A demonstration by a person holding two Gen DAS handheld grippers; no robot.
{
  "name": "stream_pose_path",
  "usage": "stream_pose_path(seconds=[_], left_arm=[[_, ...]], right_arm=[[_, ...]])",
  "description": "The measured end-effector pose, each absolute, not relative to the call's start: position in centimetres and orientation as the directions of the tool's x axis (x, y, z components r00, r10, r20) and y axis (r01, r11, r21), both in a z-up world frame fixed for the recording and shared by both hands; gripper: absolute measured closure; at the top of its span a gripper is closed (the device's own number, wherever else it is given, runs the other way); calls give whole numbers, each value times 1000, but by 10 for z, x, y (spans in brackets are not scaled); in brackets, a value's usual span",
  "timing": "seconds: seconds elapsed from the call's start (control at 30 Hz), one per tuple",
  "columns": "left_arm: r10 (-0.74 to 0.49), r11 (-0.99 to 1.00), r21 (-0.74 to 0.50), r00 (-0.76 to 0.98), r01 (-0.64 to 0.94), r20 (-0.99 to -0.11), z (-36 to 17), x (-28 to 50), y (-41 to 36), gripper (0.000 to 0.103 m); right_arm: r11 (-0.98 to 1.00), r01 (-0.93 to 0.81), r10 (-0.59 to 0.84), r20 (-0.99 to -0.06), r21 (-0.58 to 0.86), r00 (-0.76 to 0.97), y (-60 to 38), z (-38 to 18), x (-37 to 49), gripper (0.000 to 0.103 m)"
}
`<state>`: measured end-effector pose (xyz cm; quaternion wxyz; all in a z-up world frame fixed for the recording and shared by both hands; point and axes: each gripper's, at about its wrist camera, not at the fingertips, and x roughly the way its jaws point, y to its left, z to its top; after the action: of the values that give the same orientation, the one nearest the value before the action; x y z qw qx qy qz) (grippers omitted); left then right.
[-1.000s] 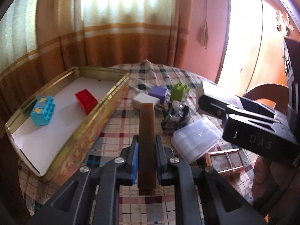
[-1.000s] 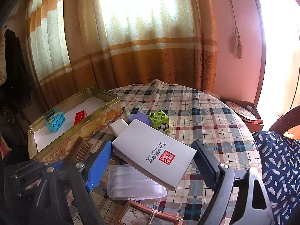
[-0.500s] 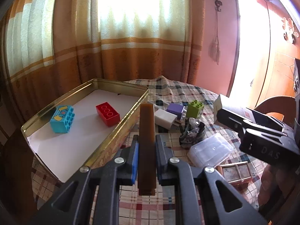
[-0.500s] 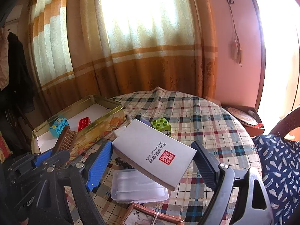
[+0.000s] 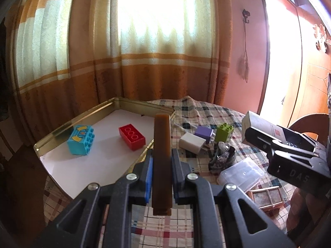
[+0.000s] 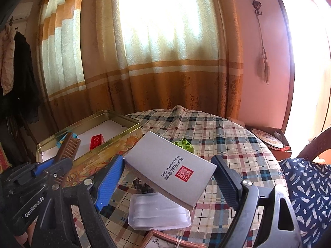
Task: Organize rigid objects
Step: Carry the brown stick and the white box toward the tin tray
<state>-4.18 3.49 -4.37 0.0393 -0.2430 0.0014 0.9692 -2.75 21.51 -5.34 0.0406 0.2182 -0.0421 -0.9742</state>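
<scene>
My left gripper is shut on a brown comb, which shows edge-on in the left wrist view and with its teeth in the right wrist view. It hangs at the near wall of a gold tin that holds a blue brick and a red brick. My right gripper is shut wide on a tilted grey box with a red seal, held above the table. In the left wrist view the right gripper is at the right.
On the checked cloth right of the tin lie a white charger, a purple block, a green brick, a dark bundle, a clear plastic case and a small framed picture. Curtains hang behind the table.
My left gripper has lifted and tipped up with the comb, now closer to the tin's near wall. The right gripper still holds the grey box and has tipped up slightly.
</scene>
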Motion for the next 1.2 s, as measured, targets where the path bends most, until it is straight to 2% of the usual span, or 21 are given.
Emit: stream_pose_path(seconds=[0.53,1.2], left_arm=[[73,-997,-49,-883,-56,-464,-43,-42,16,89],[15,-998,-63,-886,16,-463,-45,-49,-8,89]], right_arm=[[-995,98,-101,-378,27,-920,196,-48,-17,16],[-987,159,-150,-357,6,-922,167,-47,-11,16]])
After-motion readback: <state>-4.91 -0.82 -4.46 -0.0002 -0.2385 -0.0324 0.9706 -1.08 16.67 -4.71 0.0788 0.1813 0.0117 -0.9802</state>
